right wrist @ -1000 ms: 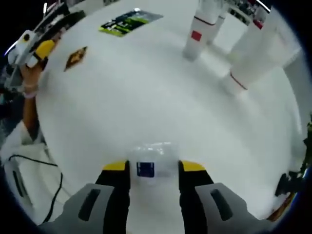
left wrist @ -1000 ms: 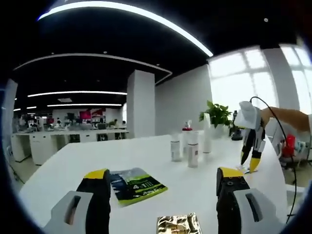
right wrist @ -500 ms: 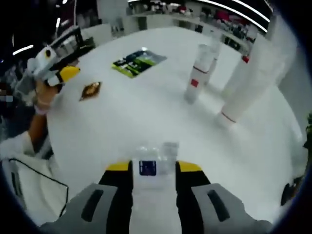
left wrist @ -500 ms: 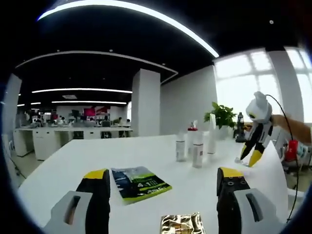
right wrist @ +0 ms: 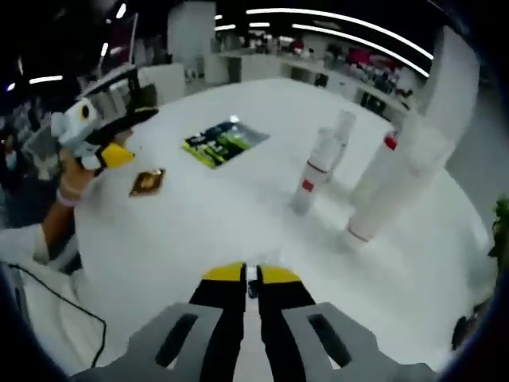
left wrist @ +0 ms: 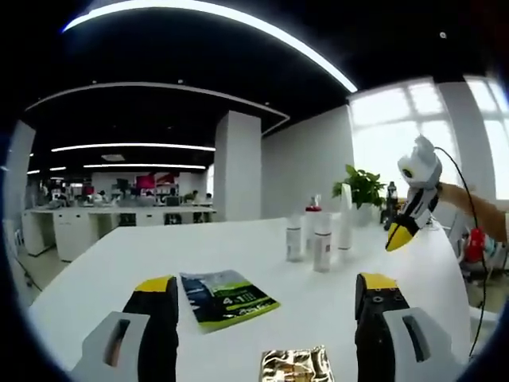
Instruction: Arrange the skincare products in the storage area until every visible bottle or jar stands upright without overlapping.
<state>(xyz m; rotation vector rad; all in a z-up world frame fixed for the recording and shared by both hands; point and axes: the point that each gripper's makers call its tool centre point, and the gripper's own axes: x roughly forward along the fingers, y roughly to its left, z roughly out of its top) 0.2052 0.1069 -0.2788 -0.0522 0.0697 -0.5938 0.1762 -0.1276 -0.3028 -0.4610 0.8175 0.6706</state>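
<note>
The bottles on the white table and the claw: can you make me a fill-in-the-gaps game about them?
1. The bottles all stand ___ on the white table.
2. The left claw is ___, with nothing between its jaws.
3. The green packet lies ___ on the table.
4. Near the green packet lies a shiny ___ packet.

Missing words: upright, open, flat, gold.
</note>
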